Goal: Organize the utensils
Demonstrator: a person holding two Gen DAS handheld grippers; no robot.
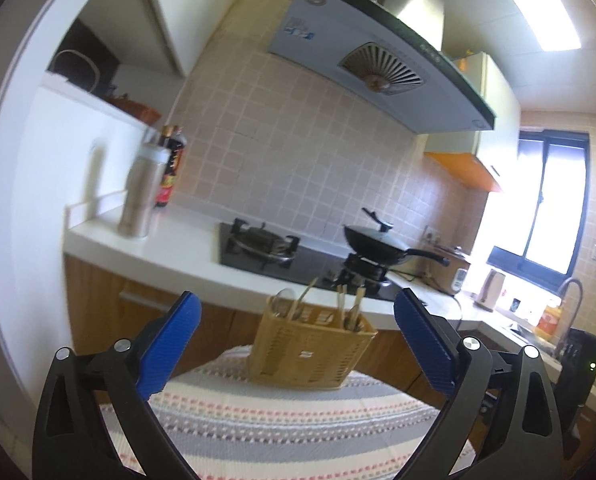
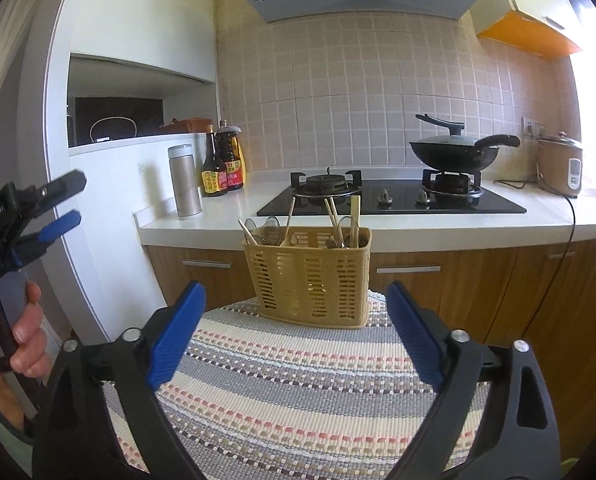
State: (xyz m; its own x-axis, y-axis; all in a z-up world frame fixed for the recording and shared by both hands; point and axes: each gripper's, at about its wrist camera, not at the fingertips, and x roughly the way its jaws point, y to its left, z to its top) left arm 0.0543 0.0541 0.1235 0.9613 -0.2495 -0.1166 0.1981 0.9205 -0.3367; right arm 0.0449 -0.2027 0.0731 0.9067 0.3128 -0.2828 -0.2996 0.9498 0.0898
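Observation:
A tan slotted utensil basket [image 2: 308, 276] stands at the far edge of a striped woven mat [image 2: 298, 392]. Spoons and wooden chopsticks [image 2: 340, 222] stick up out of it. My right gripper [image 2: 296, 296] is open and empty, held back from the basket over the mat. My left gripper [image 1: 296, 308] is open and empty too, raised and tilted, with the basket [image 1: 312, 350] ahead between its fingers. The left gripper also shows at the left edge of the right wrist view [image 2: 68, 200], held in a hand, off the mat's left side.
Behind the mat runs a white kitchen counter [image 2: 226, 216] with a black gas hob [image 2: 390, 200], a lidded wok [image 2: 454, 152], sauce bottles [image 2: 222, 164], a steel flask [image 2: 184, 180] and a rice cooker [image 2: 560, 164]. Wooden cabinet doors [image 2: 478, 288] stand below. A white wall [image 2: 86, 240] is left.

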